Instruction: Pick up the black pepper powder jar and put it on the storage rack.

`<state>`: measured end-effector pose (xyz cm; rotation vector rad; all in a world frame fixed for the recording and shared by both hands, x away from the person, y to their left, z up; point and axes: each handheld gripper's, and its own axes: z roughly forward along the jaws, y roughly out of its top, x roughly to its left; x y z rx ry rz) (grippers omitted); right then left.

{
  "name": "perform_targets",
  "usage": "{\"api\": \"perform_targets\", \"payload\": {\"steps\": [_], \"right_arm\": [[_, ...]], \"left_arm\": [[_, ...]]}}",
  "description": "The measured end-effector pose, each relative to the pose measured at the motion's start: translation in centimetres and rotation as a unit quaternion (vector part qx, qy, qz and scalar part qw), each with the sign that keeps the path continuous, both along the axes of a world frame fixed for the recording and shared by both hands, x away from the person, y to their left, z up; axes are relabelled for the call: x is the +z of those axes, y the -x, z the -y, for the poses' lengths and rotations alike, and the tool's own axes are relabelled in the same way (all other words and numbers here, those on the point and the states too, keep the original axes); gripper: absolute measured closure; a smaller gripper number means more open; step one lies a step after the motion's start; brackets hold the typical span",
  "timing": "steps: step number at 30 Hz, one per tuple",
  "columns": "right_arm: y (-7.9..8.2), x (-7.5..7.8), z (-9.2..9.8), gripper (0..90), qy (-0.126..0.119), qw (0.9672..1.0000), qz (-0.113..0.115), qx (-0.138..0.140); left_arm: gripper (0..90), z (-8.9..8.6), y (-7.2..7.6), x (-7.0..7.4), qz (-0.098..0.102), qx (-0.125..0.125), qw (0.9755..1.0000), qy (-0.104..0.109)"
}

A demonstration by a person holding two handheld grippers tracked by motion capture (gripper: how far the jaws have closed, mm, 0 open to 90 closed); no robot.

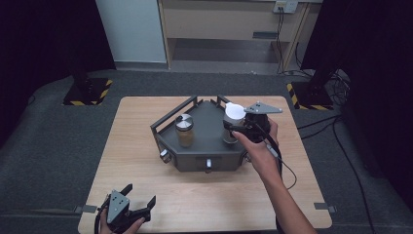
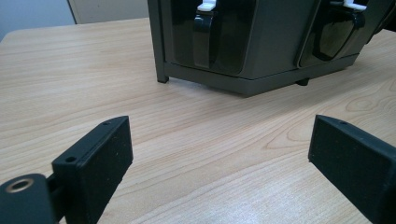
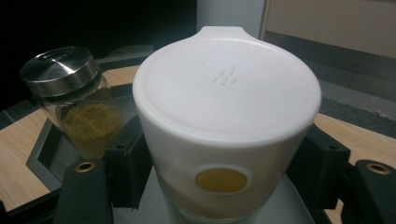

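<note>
Clamped between the black pads of the right tool [image 3: 219,154] is a white plastic-lidded shaker jar [image 3: 226,107], gripped on both sides just below its lid. That lid has a small spout tab at its far edge and a round yellow-brown window in its front. In the high view the right tool [image 1: 237,127] holds the jar [image 1: 233,117] over the right part of a dark grey metal tray rack [image 1: 204,151] with a low rail round its edge; whether the jar's base rests on the tray cannot be told. To the jar's left, apart from it, a glass spice jar with a silver metal cap [image 1: 184,129], filled with yellow-brown powder, stands upright inside the same rack. The rack sits in the middle of the light wooden tabletop [image 1: 131,146].

Near the tabletop's front left corner, the left tool [image 1: 139,204] is held low with its jaws spread wide and nothing between them; its own view looks across bare wood [image 2: 210,140] toward the rack's front [image 2: 261,51].
</note>
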<state>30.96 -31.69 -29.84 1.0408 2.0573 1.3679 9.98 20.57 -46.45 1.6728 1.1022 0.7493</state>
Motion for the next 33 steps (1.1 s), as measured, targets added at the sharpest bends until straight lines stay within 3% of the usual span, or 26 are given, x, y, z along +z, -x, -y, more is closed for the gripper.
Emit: {"api": "perform_targets", "payload": {"steps": [22, 33], "right_arm": [[-0.4, -1.1, -0.5, 31.0, 0.007, 1.0, -0.005, 0.002], [0.2, -1.5, -0.6, 30.6, 0.019, 0.9997, 0.012, 0.009]], "left_arm": [[5.6, 0.0, -0.1, 0.0, -0.001, -0.003, 1.0, 0.0], [5.7, 0.2, -0.1, 0.0, -0.003, -0.007, 1.0, -0.002]]}}
